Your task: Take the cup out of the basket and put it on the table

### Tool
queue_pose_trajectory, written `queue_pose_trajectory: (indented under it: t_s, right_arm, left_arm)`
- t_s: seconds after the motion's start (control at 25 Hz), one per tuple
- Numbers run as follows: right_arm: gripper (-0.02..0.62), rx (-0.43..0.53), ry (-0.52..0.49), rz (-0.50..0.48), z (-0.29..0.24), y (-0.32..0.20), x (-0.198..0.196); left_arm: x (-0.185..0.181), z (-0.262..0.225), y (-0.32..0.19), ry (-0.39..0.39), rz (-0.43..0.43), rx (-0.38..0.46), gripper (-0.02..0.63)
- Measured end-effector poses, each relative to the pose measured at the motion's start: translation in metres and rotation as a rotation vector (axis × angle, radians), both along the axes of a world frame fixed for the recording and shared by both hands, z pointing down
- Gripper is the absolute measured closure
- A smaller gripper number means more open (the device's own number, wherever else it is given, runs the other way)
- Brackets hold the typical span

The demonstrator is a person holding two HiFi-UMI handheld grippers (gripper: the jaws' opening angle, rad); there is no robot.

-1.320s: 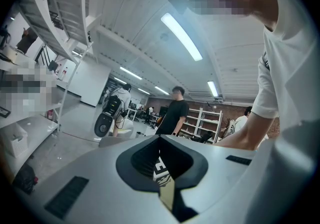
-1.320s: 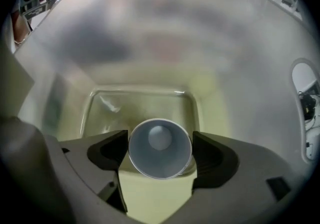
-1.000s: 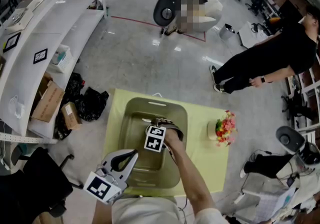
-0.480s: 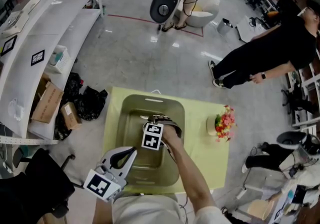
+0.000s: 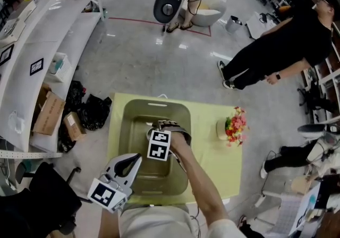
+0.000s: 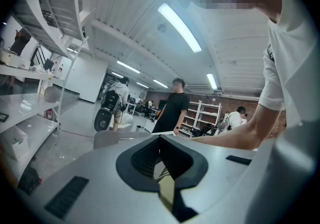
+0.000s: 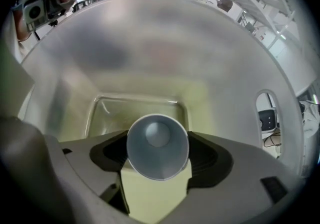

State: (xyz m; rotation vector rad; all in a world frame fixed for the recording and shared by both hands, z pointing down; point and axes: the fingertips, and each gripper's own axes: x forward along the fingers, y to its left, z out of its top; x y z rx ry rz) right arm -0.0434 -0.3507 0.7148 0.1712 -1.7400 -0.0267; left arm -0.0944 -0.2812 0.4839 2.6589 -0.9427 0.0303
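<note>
- Overhead, in the head view, a grey basket (image 5: 127,125) is seen standing on a yellow-green table (image 5: 223,168). The right gripper (image 5: 163,128) is reached down inside the basket. The left gripper (image 5: 127,167) is held by the basket's near left corner. A pot of flowers (image 5: 232,128) stands on the table, well to the right of the basket.
- Next, in the left gripper view, the left gripper's jaws are seen pressed together with nothing between them. A person in black (image 6: 172,110) is seen standing beyond them.
- Last, in the right gripper view, the right gripper's jaws are clamped on a white cup (image 7: 157,145), one jaw at each side. The cup's open mouth is turned toward the camera. The cup is held inside the basket, whose walls rise all around it.
</note>
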Motion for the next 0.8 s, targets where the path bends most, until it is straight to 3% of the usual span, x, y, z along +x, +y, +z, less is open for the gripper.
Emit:
queue_pose_trajectory:
  t_s: [0.8]
  right_arm:
    - [0.244, 0.158, -0.071, 0.049, -0.099, 0.013, 0.023]
  left_arm:
    - [0.032, -0.006, 0.007, -0.035, 0.081, 0.013, 0.597]
